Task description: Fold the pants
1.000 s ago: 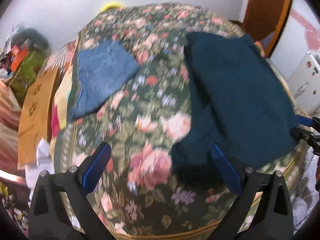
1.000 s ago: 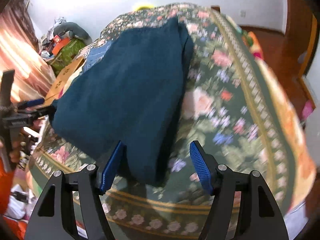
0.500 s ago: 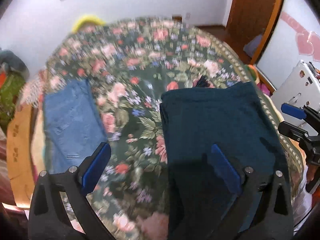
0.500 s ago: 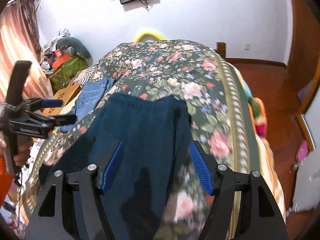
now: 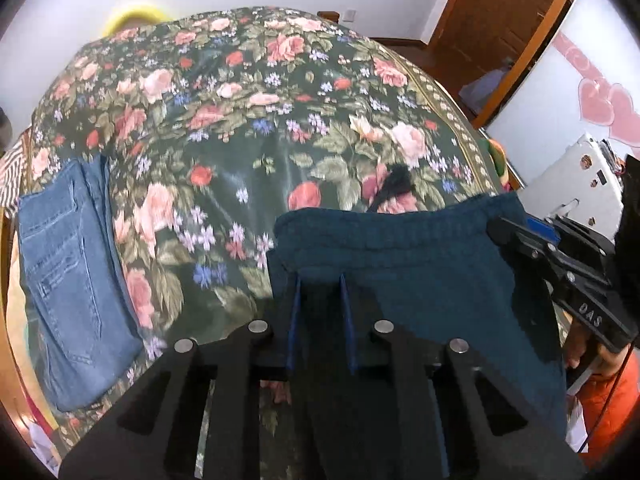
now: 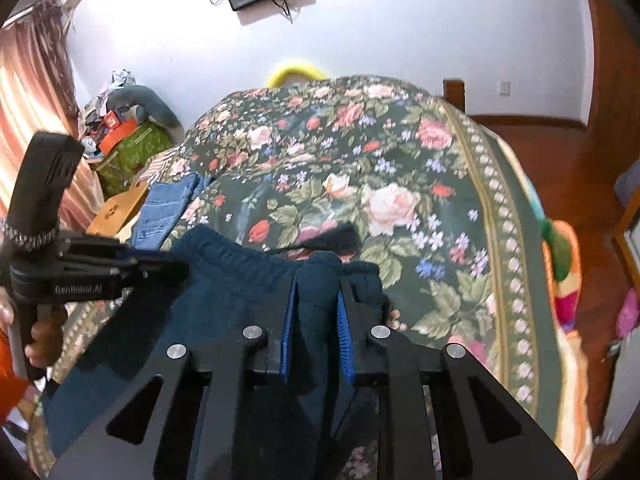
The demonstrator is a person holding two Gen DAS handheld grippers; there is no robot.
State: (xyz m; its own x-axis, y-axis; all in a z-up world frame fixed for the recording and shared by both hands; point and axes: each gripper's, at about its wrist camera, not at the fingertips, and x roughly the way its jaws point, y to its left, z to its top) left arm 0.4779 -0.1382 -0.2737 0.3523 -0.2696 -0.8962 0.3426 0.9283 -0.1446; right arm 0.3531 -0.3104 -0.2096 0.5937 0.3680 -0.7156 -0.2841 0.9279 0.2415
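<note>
both hand-held gripper tips buried in teal pants (image 5: 420, 280) waistband folds.

You see dark teal pants (image 5: 420, 280) on a dark green bedspread (image 5: 248, 128) printed with pink and red roses, small blue and lilac flowers, and pale green leaves. Its border (image 6: 504, 248) is olive with cream rosettes. Your jeans (image 5: 72, 272) are faded blue. Both grippers are black with blue pads (image 6: 289, 332). The wall (image 6: 400, 20) is white, the curtain (image 6: 28, 92) reddish.

Teal pants (image 5: 420, 280), waistband lifted, on floral bed (image 5: 248, 128)
</note>
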